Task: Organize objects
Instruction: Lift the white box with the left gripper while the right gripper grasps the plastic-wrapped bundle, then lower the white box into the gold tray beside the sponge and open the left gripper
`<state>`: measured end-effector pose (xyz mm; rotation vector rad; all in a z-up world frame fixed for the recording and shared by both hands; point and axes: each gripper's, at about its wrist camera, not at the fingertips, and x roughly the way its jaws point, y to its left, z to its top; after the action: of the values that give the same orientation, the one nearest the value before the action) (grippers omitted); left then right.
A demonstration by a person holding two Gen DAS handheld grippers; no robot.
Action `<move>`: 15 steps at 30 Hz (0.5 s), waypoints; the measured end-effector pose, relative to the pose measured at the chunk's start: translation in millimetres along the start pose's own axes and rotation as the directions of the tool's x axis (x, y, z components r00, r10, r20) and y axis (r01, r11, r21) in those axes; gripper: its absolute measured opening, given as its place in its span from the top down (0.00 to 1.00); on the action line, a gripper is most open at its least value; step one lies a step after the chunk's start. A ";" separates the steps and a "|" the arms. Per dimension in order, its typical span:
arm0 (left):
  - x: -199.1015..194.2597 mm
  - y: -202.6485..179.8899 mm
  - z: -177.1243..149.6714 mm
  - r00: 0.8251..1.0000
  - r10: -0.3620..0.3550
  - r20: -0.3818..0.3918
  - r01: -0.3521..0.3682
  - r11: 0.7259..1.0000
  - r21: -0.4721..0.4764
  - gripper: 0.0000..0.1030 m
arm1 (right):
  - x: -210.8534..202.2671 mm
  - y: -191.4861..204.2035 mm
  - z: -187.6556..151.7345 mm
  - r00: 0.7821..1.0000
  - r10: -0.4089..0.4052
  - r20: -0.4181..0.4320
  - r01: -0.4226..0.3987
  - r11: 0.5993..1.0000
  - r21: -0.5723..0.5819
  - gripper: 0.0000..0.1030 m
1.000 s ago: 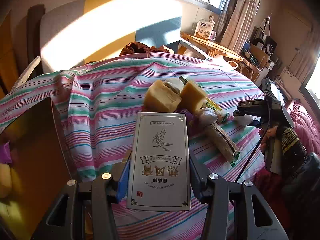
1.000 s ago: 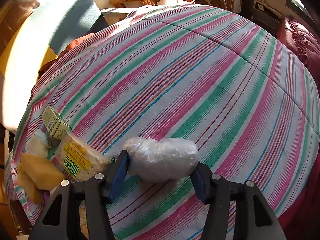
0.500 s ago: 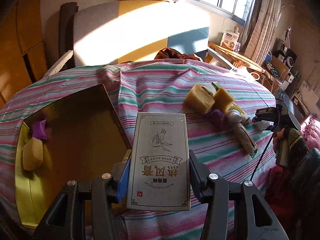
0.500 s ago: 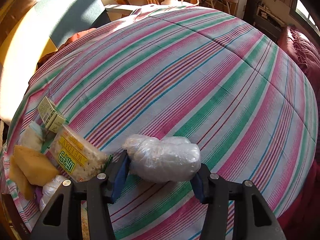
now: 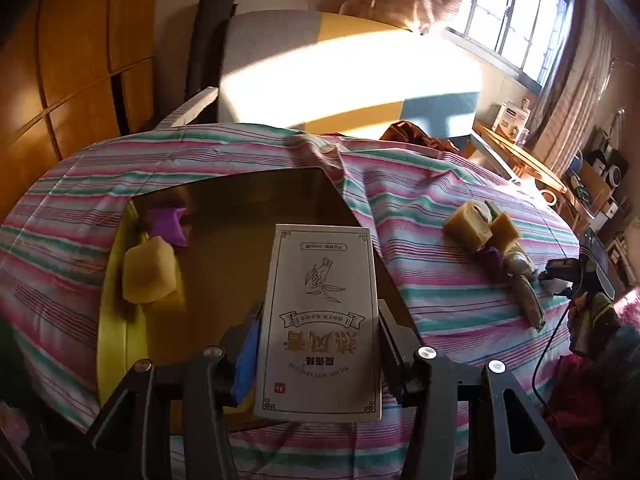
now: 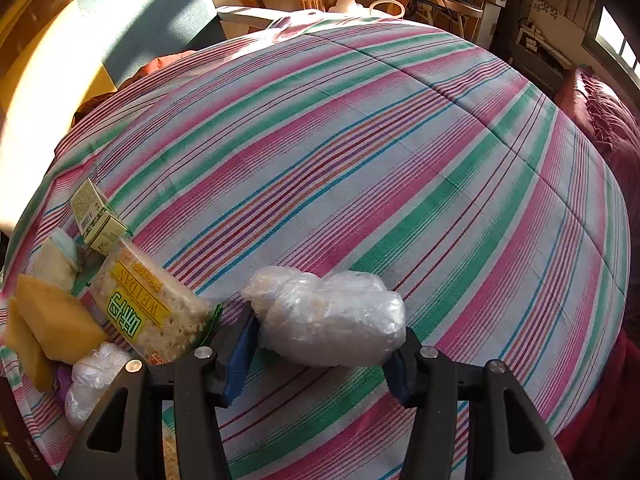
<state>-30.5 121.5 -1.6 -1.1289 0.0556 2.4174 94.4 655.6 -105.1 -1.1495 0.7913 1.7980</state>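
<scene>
Left wrist view shows our left claw [image 5: 320, 354] clamped on a flat white box [image 5: 320, 320], with the blue pads pressed against its long edges. We hold the box over the open cardboard box [image 5: 256, 200], which sits on the striped bed cover [image 5: 440, 208]. A yellow block [image 5: 148, 276] and a purple wrapper [image 5: 170, 224] already lie against its left side.

Right wrist view shows our right claw [image 6: 322, 354] closed around a clear plastic bag [image 6: 328, 316], lifted just above the striped cover, beside a cracker pack [image 6: 148, 308], a small green carton [image 6: 98, 216] and yellow sponges [image 6: 56, 324].

We judge the main risk to be the white box. The pads grip only its near half, so the far end could swing down or twist if we loosen too early. It could then land on the cardboard rim or on the yellow block instead of lying flat inside. The soft bag could also slide out of our right claw, since it bulges past both fingers.

The white box's long axis runs straight away from the camera, along the fingers. Its printed face is up and the lettering reads upside down to us, so its top points back toward us. The bag's long axis lies crosswise between the fingers.
</scene>
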 end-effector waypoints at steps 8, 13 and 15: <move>-30.0 106.9 -18.6 0.994 0.111 0.001 -0.110 0.981 -0.158 0.50 | -2.3 0.0 -0.3 1.000 -0.022 0.000 0.022 0.999 -0.027 0.46; -27.0 134.4 -27.8 0.992 0.123 -0.041 -0.129 0.966 -0.223 0.50 | -3.9 1.1 -0.2 0.999 -0.034 0.003 0.035 0.998 -0.050 0.46; -19.9 132.6 -27.4 0.991 0.117 -0.063 -0.128 0.965 -0.229 0.50 | -4.5 3.0 -0.7 0.999 -0.035 0.004 0.035 0.998 -0.054 0.46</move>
<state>-56.9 -10.6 -25.9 -1.3230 -0.1503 2.5566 93.0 652.2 -101.0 -1.1885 0.7204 1.8019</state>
